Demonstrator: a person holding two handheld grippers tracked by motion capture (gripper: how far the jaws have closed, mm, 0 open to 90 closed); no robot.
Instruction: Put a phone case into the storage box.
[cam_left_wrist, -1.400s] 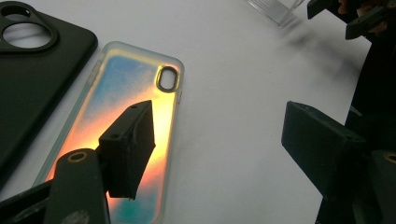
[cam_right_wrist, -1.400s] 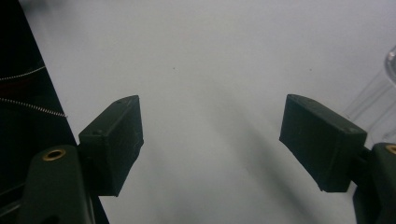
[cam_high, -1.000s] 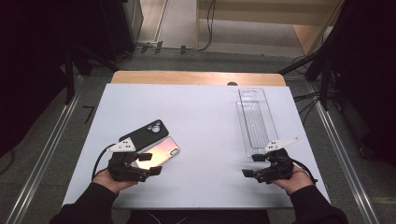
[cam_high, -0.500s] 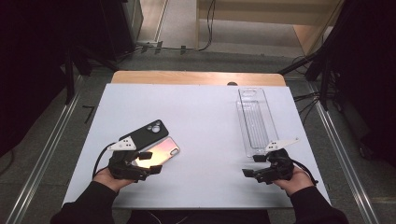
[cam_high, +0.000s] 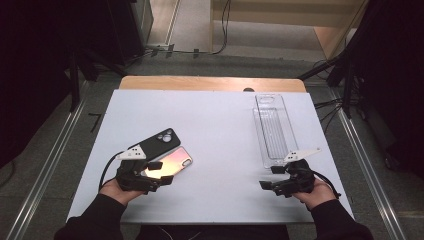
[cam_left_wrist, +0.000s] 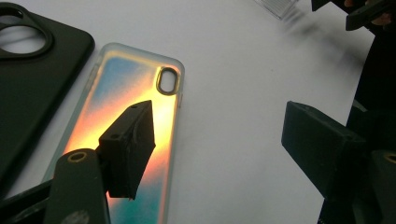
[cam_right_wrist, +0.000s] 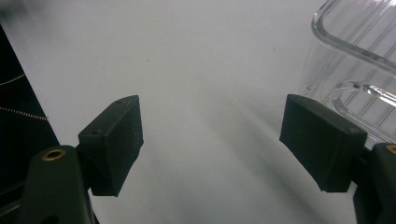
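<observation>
Iridescent case (cam_high: 170, 163) lies flat on the table (cam_high: 220, 130), near-left, just right of a black case (cam_high: 159, 140) w/ round camera cutout; the two look edge to edge or slightly overlapped, can't tell which. Left gripper (cam_high: 161, 172) hovers over the near end of the iridescent case, fingers (cam_left_wrist: 128, 144) wide apart, nothing held. In the left gripper view one finger sits above the case's orange back, the other over bare table to the right of it.

Step, as I read it: lining up for a pick of the iridescent case, grasp not made yet. Next move calls for straddling a long edge of the case, dropping fingers to table level, closing w/o dragging the black case along.

Far right: clear tray (cam_high: 274, 130) runs near-to-far. Right gripper (cam_high: 272, 177) waits just near of its near end, fingers (cam_right_wrist: 112, 149) also spread, empty, over bare table; prob. the drop-off spot.
</observation>
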